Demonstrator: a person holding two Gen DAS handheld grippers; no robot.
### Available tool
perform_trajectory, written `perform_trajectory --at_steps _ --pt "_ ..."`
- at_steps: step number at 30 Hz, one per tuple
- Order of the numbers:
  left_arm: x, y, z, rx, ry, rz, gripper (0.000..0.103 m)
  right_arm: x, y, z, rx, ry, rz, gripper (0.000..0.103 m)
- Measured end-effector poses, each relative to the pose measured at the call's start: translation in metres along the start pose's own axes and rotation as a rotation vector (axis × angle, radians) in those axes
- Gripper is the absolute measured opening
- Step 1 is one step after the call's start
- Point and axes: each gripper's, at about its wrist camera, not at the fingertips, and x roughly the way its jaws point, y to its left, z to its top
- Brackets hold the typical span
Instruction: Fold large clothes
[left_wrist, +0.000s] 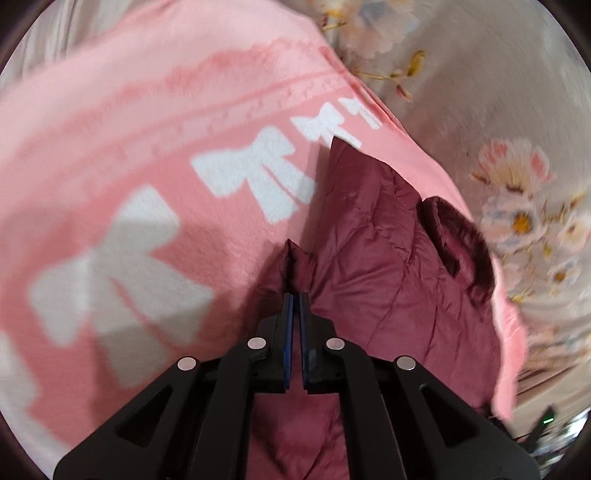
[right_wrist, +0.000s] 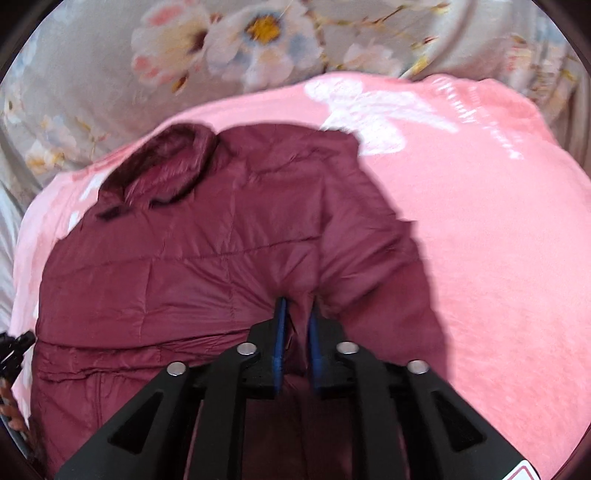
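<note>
In the left wrist view, a dark maroon quilted jacket (left_wrist: 388, 258) lay over a pink blanket (left_wrist: 129, 147) printed with white bows (left_wrist: 258, 173), filling the lower middle and running up toward one o'clock. The left claw (left_wrist: 296, 295) sat low in the centre, its blue pads (left_wrist: 290, 332) almost touching and pinching a raised ridge of the jacket's fabric that stood up just beyond the tips. The jacket's darker furry collar (left_wrist: 458, 240) lay at about three o'clock from the claw, near the blanket's edge. Past that edge, from twelve round to four o'clock, was grey bedding with a pale flower print (left_wrist: 517, 184). In the right wrist view, the same jacket (right_wrist: 184, 258) spread across the centre and toward nine o'clock, with its furry collar (right_wrist: 166, 166) at about eleven o'clock. The right claw (right_wrist: 297, 302) was low in the centre, its blue pads (right_wrist: 279, 332) a narrow gap apart with a fold of jacket fabric bunched between them; whether the pads pressed on it could not be told. The pink blanket (right_wrist: 498, 240) filled the side from one to five o'clock, and the flowered grey bedding (right_wrist: 240, 40) lay across the top at twelve o'clock.
</note>
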Motion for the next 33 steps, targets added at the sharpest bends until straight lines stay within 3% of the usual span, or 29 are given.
perform_trajectory --at_steps 3,7,11,13,18,22,26,33 --pt "-0.019 -0.020 0.001 0.086 -0.039 0.049 0.003 -0.027 0.006 -0.001 0.000 -0.058 -0.022 0.019" --pt "-0.020 -0.070 0.004 0.199 -0.045 0.017 0.003 -0.050 0.044 0.005 -0.044 -0.106 0.060 0.019" --pt "0.010 -0.107 -0.010 0.271 0.026 0.009 0.003 -0.039 0.100 0.002 -0.122 -0.032 0.239 0.016" --pt "0.027 -0.116 -0.022 0.293 0.073 0.004 0.003 -0.025 0.125 -0.005 -0.174 0.006 0.268 0.012" --pt "0.053 -0.119 -0.052 0.341 0.104 0.046 0.003 0.005 0.149 -0.024 -0.238 0.071 0.243 0.010" --pt "0.057 -0.110 -0.057 0.340 0.097 0.022 0.003 0.022 0.147 -0.039 -0.248 0.115 0.215 0.006" --pt "0.057 -0.108 -0.066 0.375 0.058 0.013 0.003 0.023 0.148 -0.051 -0.263 0.088 0.204 0.006" --pt "0.056 -0.119 -0.077 0.456 -0.014 0.074 0.003 0.026 0.146 -0.053 -0.257 0.070 0.217 0.006"
